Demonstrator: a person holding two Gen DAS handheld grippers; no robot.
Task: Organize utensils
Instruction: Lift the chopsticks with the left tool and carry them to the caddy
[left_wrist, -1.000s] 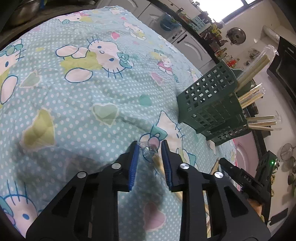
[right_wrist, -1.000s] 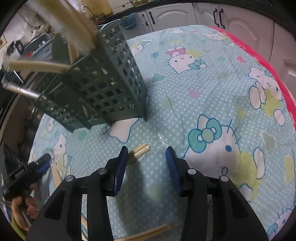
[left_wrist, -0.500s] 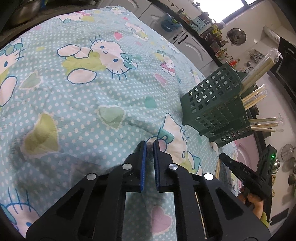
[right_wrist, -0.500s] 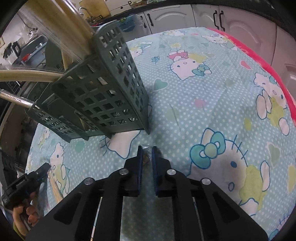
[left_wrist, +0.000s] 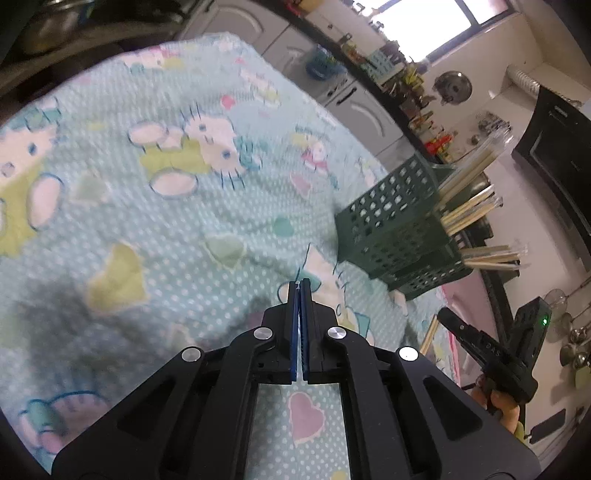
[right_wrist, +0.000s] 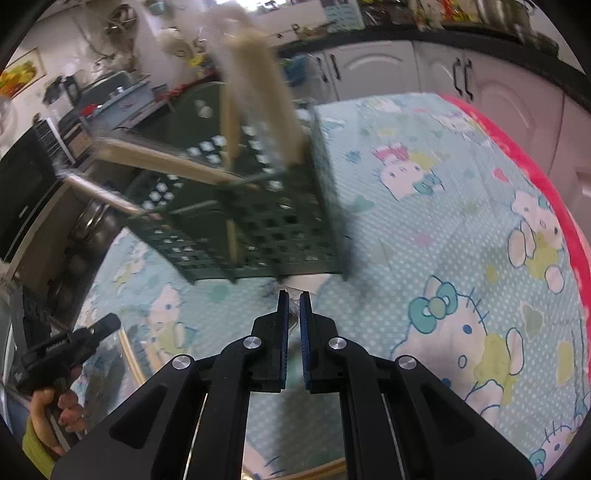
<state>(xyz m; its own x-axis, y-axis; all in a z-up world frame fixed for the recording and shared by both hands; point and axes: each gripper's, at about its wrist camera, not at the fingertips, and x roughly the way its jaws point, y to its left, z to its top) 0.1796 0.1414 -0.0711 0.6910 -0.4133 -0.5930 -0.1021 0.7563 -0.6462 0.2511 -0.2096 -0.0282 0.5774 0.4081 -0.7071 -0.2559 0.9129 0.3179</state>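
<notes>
The left gripper (left_wrist: 299, 286) is closed on a sliver of clear wrapper; the right gripper (right_wrist: 294, 300) pinches the wrapped end of a pair of chopsticks (right_wrist: 293, 314), just in front of the green holder (right_wrist: 258, 229) on the desk (right_wrist: 461, 229). To do this well, each pair should be lifted clear of the cloth, swung upright over an open compartment, then released only once the tips are inside.

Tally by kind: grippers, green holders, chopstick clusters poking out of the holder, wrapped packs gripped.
Grippers: 2, left gripper and right gripper
Green holder: 1
Chopstick clusters poking out: 3
Wrapped pack gripped: 1
Total: 7
</notes>
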